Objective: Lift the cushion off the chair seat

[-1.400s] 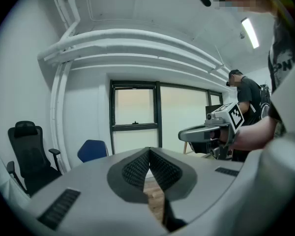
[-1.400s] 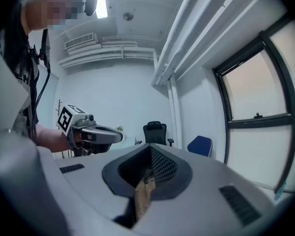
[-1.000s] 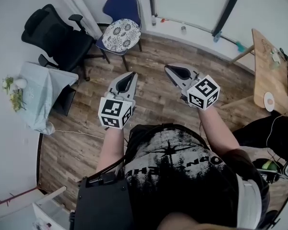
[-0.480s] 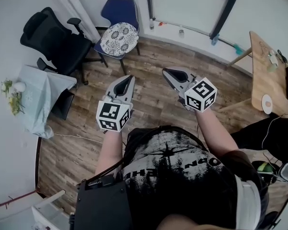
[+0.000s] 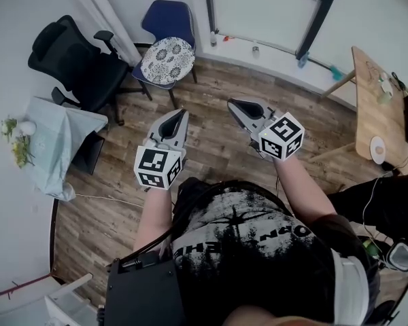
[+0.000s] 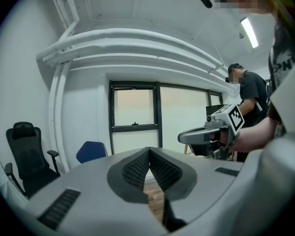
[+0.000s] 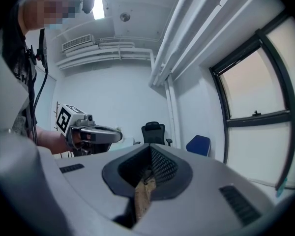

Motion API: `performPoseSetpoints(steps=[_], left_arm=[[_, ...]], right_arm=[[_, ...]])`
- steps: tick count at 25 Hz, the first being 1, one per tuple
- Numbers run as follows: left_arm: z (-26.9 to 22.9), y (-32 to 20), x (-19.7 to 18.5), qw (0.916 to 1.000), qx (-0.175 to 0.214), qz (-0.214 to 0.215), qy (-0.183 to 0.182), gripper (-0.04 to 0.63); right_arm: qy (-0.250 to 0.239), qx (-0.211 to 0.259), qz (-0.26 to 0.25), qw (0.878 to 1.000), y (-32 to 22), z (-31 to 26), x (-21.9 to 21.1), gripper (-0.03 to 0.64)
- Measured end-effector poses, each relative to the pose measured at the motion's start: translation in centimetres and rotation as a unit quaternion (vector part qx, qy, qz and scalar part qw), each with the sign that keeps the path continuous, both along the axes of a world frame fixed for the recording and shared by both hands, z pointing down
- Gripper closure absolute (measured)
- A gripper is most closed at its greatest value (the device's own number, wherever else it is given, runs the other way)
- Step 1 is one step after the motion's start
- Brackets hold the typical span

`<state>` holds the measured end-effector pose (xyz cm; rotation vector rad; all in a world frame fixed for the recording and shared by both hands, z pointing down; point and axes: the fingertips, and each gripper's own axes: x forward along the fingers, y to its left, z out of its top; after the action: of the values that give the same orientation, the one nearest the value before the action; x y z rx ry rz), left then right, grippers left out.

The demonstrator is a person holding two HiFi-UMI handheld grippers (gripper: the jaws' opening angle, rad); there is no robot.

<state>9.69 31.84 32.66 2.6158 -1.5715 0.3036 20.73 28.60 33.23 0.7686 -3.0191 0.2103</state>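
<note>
A round cushion [image 5: 167, 60] with a dark floral pattern lies on the seat of a blue chair [image 5: 168, 17] at the far wall, in the head view. Both grippers are held out in front of the person, well short of the chair. The left gripper [image 5: 184, 112] is shut with nothing in it, and so is the right gripper [image 5: 231, 102]. In the left gripper view the left gripper [image 6: 149, 151] has its pads meeting, with the blue chair [image 6: 91, 151] far behind. The right gripper view shows the right gripper [image 7: 150, 150] shut too, and the blue chair [image 7: 199, 145] is distant.
A black office chair [image 5: 75, 60] stands left of the blue chair. Nearer, a small table [image 5: 58, 138] with a pale cloth and flowers sits by the left wall. A wooden table [image 5: 374, 107] is at the right. Another person [image 6: 248, 97] stands by the window.
The head view has shifted a little, so the chair and cushion sit slightly lower in the picture. Both grippers stay shut in about the same places.
</note>
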Motion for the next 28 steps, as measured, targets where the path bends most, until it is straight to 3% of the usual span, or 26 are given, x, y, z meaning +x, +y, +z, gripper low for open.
performPoseSetpoints(steps=[11, 28], left_arm=[[1.1, -4.0, -3.3, 0.9998, -0.007, 0.02, 0.001, 0.583], [1.7, -15.5, -15.6, 0.9963, -0.016, 0.085, 0.004, 0.583]], right_arm=[[0.0, -0.005, 0.02, 1.0, -3.4, 0.8, -3.0, 0.598], [-0.002, -0.008, 0.076, 0.997, -13.7, 0.9, -15.7, 0.598]])
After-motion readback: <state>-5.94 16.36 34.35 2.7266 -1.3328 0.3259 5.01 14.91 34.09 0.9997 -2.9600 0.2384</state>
